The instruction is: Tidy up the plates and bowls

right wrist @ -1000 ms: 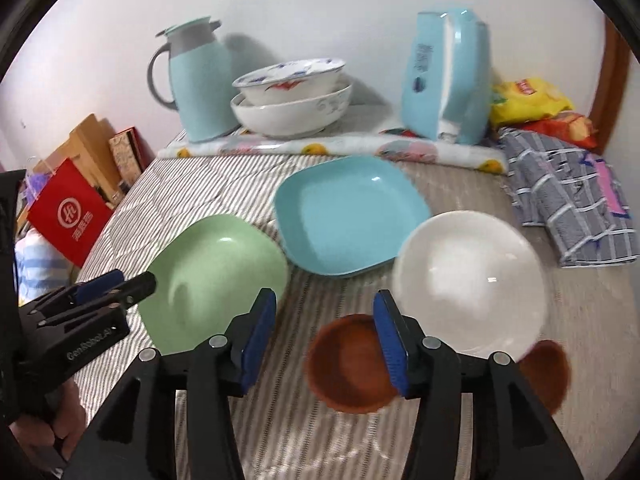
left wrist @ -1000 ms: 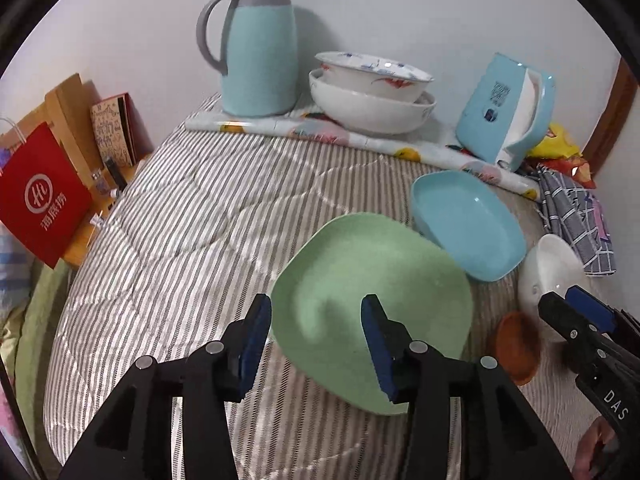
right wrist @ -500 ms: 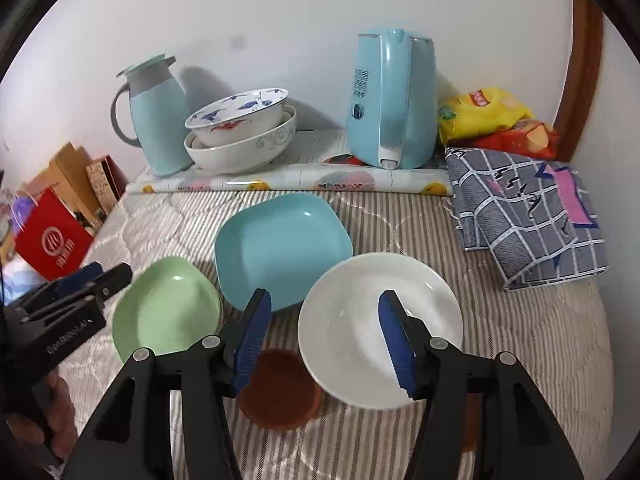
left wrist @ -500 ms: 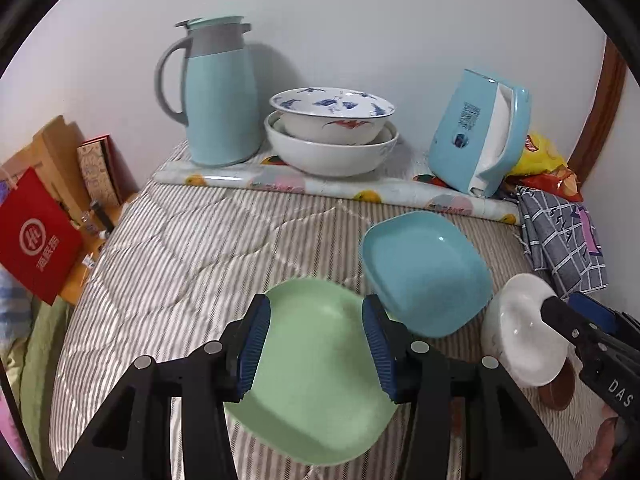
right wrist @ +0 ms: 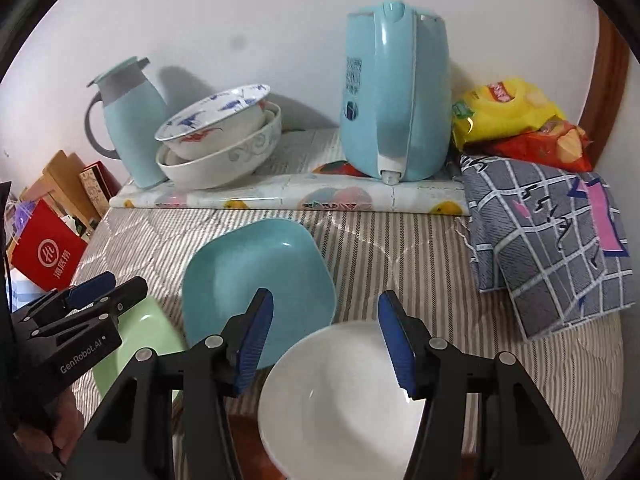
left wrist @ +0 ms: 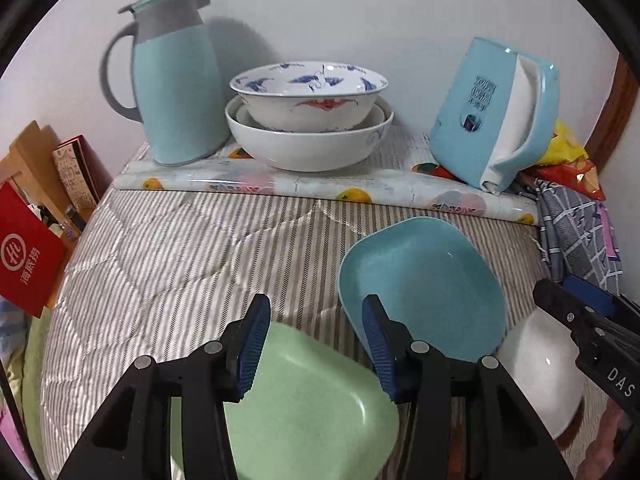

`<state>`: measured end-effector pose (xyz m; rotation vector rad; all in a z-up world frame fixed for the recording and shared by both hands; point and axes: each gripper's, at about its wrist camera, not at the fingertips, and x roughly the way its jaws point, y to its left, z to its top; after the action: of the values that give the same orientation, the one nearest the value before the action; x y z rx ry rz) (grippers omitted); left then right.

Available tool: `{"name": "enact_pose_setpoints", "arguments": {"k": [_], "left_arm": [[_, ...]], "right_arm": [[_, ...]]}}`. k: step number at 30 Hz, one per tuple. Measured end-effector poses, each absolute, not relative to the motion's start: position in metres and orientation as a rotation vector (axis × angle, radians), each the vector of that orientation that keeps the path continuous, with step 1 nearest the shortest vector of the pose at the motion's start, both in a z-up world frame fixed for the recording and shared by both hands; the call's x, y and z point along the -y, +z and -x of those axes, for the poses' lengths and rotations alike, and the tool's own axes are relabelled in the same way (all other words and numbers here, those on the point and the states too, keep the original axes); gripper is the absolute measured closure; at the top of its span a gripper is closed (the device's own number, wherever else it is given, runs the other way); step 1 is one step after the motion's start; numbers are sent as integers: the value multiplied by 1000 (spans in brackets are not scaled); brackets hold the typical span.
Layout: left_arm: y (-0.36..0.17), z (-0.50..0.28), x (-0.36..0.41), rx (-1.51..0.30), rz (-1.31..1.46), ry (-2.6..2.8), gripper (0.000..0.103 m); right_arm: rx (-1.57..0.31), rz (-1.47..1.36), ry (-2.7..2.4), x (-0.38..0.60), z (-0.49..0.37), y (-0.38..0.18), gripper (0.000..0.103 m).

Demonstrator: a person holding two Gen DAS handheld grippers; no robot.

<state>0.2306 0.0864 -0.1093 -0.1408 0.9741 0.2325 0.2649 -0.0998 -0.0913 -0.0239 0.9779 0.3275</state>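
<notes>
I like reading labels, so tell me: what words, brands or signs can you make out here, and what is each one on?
"GenRobot.AI": side of the left hand-held gripper.
"DAS", cut off at the picture's edge: side of the right hand-held gripper.
"海底捞" with a round logo: red paper bag.
Blue kettle: printed label, too small to read.
Yellow snack bag: red logo, blurred.
Patterned booklet: unreadable.

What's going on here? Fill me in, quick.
A person is sorting dishes on a striped quilt, holding a tool in each hand. The left tool hangs open over the green plate, gripping nothing. The right tool is open above the white plate, also empty. The blue plate lies flat between them. Nothing is stacked yet. At the back, two nested bowls sit between a thermos jug and an electric kettle.
</notes>
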Motion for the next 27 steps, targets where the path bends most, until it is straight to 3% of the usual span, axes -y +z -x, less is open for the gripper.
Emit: {"name": "enact_pose_setpoints", "arguments": {"k": [13, 27], "left_arm": [[-140, -269, -86, -1026, 171, 228, 57], [-161, -289, -86, -1060, 187, 210, 60]], "right_arm": [[-1078, 38, 361, 89, -304, -133, 67], [-1124, 78, 375, 74, -318, -151, 76]]}}
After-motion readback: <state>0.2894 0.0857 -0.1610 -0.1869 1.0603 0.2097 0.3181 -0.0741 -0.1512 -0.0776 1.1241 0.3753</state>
